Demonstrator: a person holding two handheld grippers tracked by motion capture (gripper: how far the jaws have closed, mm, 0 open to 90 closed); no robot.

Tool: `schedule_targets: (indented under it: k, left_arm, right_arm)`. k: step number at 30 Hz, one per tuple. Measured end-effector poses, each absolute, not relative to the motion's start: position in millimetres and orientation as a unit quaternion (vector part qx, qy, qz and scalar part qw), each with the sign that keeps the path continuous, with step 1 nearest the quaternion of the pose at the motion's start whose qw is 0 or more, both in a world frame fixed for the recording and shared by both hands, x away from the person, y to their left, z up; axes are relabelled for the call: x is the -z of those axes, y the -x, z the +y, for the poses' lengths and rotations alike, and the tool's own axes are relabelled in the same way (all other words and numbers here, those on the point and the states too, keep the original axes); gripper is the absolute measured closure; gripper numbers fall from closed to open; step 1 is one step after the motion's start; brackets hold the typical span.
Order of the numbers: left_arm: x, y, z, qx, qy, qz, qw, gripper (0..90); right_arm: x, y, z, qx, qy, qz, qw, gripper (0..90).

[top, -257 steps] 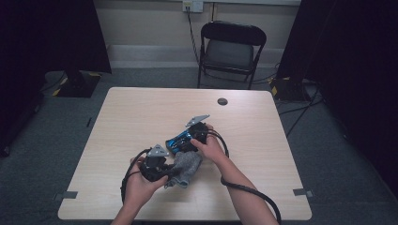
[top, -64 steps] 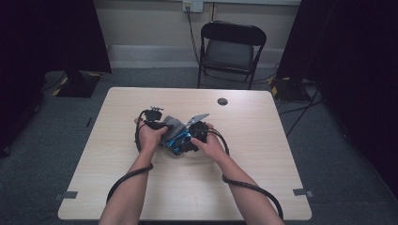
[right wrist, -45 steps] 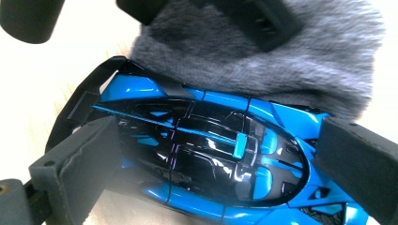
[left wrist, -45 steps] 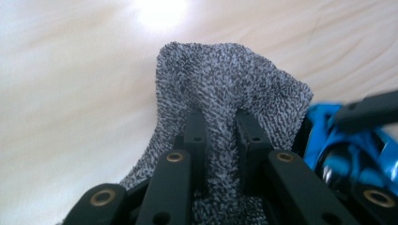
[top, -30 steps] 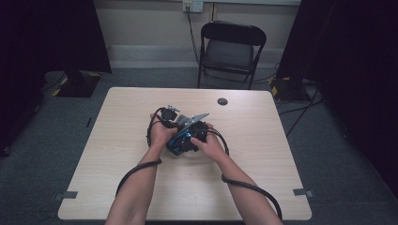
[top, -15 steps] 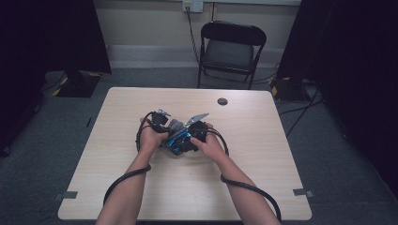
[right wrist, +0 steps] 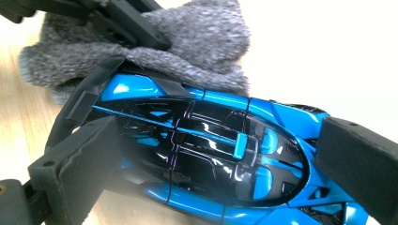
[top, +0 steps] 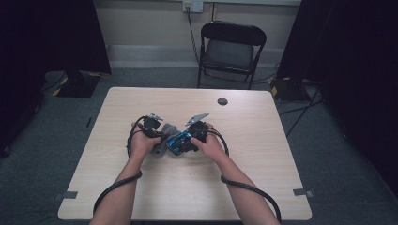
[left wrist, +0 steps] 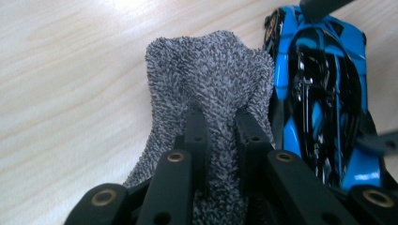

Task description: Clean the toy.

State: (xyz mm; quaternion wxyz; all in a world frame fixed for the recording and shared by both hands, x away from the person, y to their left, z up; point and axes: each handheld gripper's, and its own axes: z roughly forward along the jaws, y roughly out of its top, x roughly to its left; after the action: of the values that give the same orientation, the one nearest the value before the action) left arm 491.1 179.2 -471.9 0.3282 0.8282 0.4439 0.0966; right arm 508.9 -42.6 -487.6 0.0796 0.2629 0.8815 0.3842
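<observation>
While working mid-table (top: 263, 154) — both hands close together, forearms entering from the bottom edge. Left gripper (left wrist: 220, 126) pinched tight on a grey fuzzy cloth (left wrist: 206, 75), jaws narrow with the fabric bunched between them. Cloth lying on the wood just beside the blue-and-black toy car (left wrist: 324, 93), touching its side at the near edge. Right gripper (right wrist: 211, 159) clamped across the toy car (right wrist: 202, 150), one padded jaw on each end, car tilted in the right gripper view. Same cloth (right wrist: 197, 42) pressed against the car's far side there, left gripper's black arm lying over it. From the high view, left gripper (top: 157, 133) and right gripper (top: 190, 136) nearly meeting — car (top: 179, 139) between them, cloth (top: 164, 140) probably draped under the left one, too small to be sure. Small dark round thing (top: 222, 101) well apart near the far edge. Folding chair (top: 230, 47) beyond the table.
</observation>
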Motion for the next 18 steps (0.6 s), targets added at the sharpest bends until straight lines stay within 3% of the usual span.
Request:
schedule_targets:
  k: [18]
  left_arm:
    - [470,-446,200,-0.094,-0.827,0.451,0.321,77.9]
  right_arm:
    - [489,-507,-44,-0.393,-0.263,0.877,0.083,0.0]
